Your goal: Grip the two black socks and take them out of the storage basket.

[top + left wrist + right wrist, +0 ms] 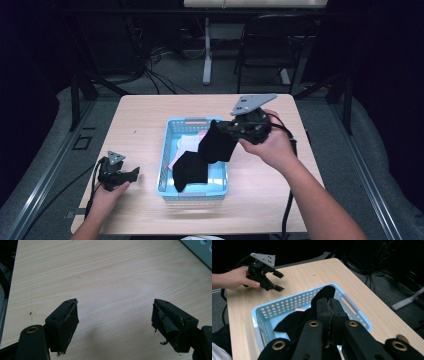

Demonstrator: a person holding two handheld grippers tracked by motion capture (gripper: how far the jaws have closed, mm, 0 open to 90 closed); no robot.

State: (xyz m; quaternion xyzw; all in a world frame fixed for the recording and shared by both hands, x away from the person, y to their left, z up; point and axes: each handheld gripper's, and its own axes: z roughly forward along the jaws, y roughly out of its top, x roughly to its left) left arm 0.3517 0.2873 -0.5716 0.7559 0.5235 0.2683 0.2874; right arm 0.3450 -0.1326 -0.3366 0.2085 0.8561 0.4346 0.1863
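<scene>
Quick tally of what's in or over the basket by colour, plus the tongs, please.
Black cloth, gripped by the right tongs: 1
Black cloth in the basket: 1
Pink or white cloth, too hidden to split: at least 1
Blue basket: 1
Tongs, counting the left tongs: 2
Total: at least 6

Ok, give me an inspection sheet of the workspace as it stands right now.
Surface: light wood table, bare around the basket.
Job's things: blue basket mid-table; black cloth hangs from the right gripper into it, over pink and white cloth.
Clutter: nothing seen.
Grippers: right gripper shut on the black cloth above the basket; left gripper open, nothing between its jaws, low at the table's near left corner.
Cables: one trails from each gripper off the near edge; a cable tangle lies on the floor behind.
Surroundings: dark room, black chair and a white desk leg beyond the table.
</scene>
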